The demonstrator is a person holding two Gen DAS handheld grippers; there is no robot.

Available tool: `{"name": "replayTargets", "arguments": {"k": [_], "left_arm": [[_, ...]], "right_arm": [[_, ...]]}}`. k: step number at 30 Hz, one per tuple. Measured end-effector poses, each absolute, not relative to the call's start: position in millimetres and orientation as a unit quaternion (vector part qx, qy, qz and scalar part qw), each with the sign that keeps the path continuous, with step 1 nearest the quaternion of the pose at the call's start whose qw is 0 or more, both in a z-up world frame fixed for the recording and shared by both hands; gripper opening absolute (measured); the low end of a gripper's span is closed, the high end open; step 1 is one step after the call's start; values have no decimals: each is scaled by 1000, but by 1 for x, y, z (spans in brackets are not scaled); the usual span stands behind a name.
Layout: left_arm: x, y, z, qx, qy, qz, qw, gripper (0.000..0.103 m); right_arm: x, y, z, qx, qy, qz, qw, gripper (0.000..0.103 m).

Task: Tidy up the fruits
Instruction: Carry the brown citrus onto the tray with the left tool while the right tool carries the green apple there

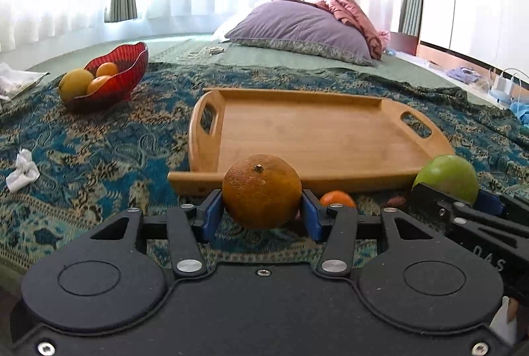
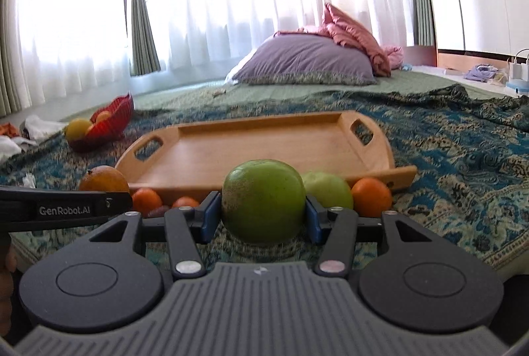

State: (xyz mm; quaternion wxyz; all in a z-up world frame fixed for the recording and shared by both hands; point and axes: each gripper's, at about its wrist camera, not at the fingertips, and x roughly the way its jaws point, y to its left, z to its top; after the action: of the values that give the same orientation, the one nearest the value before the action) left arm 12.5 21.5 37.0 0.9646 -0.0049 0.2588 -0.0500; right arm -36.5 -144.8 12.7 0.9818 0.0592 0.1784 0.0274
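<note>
My left gripper (image 1: 262,215) is shut on a large dull orange (image 1: 262,190), held just in front of the wooden tray (image 1: 314,138). My right gripper (image 2: 263,217) is shut on a green apple (image 2: 263,200), also before the tray (image 2: 251,151). That apple shows at the right of the left wrist view (image 1: 448,176). The held orange shows at the left of the right wrist view (image 2: 104,179). Loose on the cloth lie a second green apple (image 2: 329,190) and small oranges (image 2: 372,195) (image 2: 147,199) (image 1: 337,199). A red bowl (image 1: 115,78) holds a yellow fruit and two oranges.
A patterned blue cloth (image 1: 99,151) covers the bed. A crumpled white tissue (image 1: 22,171) lies at the left. A purple pillow (image 1: 297,25) and pink bedding lie behind the tray. Chargers and clutter (image 1: 502,85) sit at the far right.
</note>
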Motion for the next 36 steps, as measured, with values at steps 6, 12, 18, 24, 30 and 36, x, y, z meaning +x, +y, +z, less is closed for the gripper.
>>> {"name": "replayTargets", "arguments": {"k": [6,12,18,24,30,36], "left_arm": [[31,19,47,-5,259,-59,964,48],[64,29,62,-33,272,-74,959,48],[103,37,72,-33,275,-62,959,48],[142,46,70,-40,295,-56,953,48],[174,44,61,-38,319,-56,945,48],[191,36,54,-24,328,-59,943,48]], "right_arm": [[-25,-155,30,52,161,25,985,55],[8,-169,45,46,185,25,981,55],[47,-186,58,55,198,27,978,55],[90,-187,62,38,220,34,974,55],[129,-182,55,23,259,42,965,55],[158,-180,46,23,298,45,953,55]]}}
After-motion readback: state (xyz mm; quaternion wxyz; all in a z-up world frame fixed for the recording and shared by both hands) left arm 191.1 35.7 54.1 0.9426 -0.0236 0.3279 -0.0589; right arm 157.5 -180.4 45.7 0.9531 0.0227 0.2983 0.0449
